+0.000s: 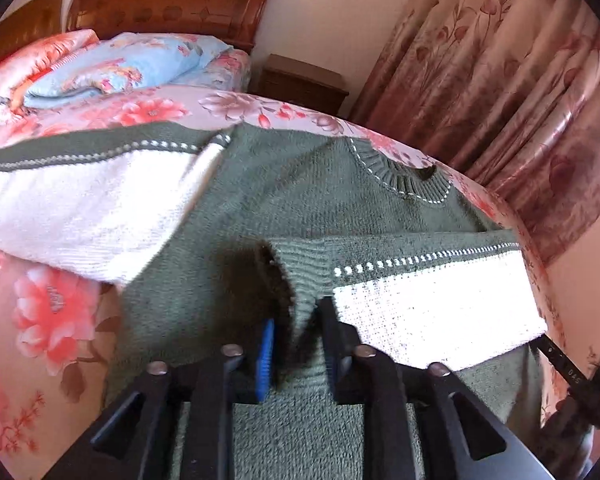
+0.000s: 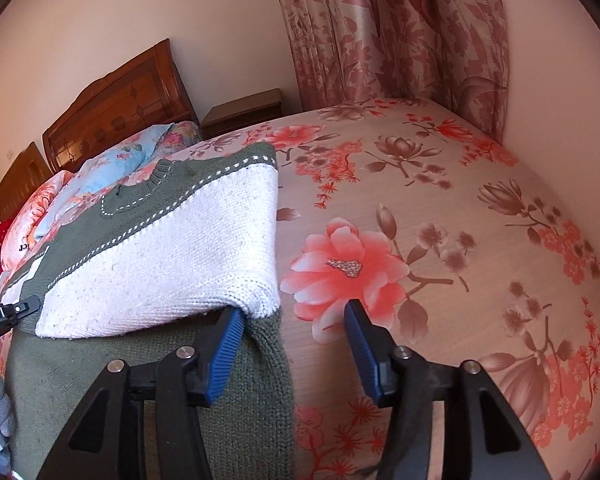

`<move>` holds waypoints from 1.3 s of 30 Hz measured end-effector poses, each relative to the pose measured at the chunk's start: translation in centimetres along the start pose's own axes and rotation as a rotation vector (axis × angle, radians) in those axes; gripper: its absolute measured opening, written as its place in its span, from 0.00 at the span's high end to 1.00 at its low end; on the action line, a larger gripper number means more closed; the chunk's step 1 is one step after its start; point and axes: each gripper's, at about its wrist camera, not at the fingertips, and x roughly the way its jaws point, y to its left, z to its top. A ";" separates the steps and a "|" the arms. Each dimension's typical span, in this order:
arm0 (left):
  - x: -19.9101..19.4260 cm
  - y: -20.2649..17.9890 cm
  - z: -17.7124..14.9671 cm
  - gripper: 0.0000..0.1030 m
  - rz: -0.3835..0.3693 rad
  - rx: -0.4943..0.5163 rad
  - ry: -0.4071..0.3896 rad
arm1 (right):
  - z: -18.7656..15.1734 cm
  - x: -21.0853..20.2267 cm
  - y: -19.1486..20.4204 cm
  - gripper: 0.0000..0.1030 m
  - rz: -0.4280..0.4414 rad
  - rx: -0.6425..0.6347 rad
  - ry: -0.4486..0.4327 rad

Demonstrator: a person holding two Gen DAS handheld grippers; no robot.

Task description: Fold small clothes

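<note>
A small green and white knit sweater point(image 1: 292, 200) lies on the floral bed, its neck pointing away. Its right sleeve point(image 1: 432, 300) is folded across the body. My left gripper point(image 1: 298, 344) is shut on the green cuff point(image 1: 296, 276) of that sleeve, with cloth pinched between the blue pads. The other sleeve point(image 1: 88, 216) lies out to the left. In the right wrist view the sweater point(image 2: 160, 256) fills the left side. My right gripper point(image 2: 294, 320) is open at the sweater's edge; its left finger touches the folded white sleeve, its right finger is over bare sheet.
The floral bedsheet point(image 2: 440, 240) stretches to the right. Folded quilts and pillows point(image 1: 100, 68) lie by the wooden headboard point(image 1: 168, 0). A nightstand point(image 1: 300, 80) and floral curtains point(image 1: 500, 80) stand beyond the bed's far edge.
</note>
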 end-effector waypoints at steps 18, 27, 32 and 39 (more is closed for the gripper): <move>0.0 -6.1 -0.2 0.00 0.035 0.164 -0.123 | 9.0 4.7 9.0 0.50 0.146 -0.174 0.067; 0.3 -3.3 -0.6 0.00 -0.105 0.042 -0.124 | 10.9 10.6 5.7 0.82 0.121 -0.068 0.131; 1.5 -3.2 -0.2 0.00 -0.067 0.012 -0.070 | 11.1 10.0 5.9 0.78 0.138 -0.083 0.168; 1.7 -3.0 -0.3 0.00 -0.052 -0.002 -0.066 | 12.0 12.4 10.5 0.73 0.091 -0.258 0.213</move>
